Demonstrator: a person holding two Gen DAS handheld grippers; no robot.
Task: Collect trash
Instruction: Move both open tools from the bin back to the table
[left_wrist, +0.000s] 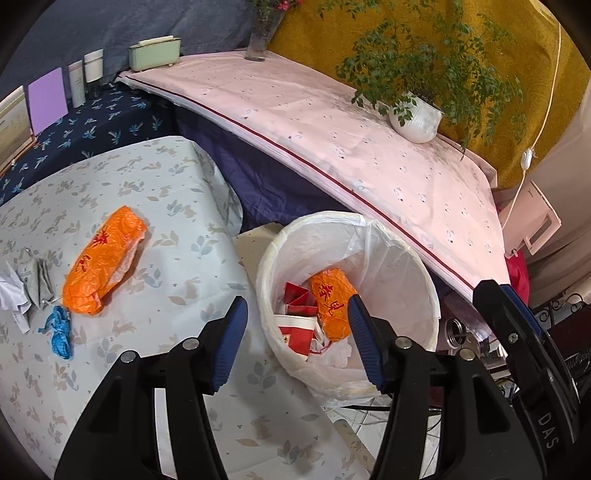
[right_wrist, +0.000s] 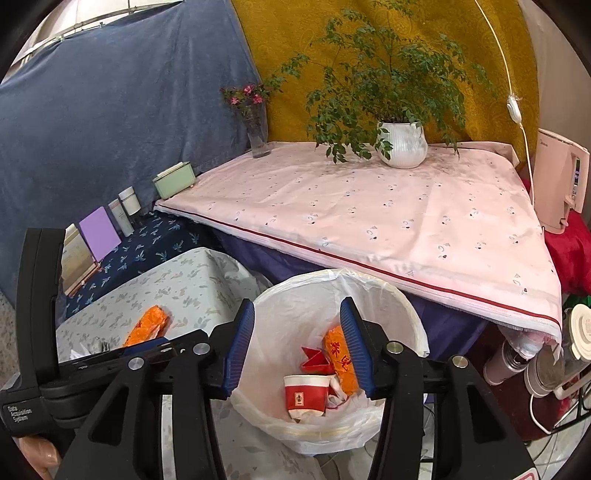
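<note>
"DAS" on right gripper (left_wrist: 546, 428)

The desk (left_wrist: 177, 258) wears a pale blue cloth printed with beige and grey leaves. On it lie an orange bag (left_wrist: 103, 258) with red characters, a bright blue scrap (left_wrist: 59, 332) and white crumpled paper (left_wrist: 11, 291). The white-lined bin (right_wrist: 295, 306) holds another orange bag (right_wrist: 340, 362) and a red-and-white cup (right_wrist: 306, 395). The pink cloth (right_wrist: 369, 214) has a red stripe.
</note>
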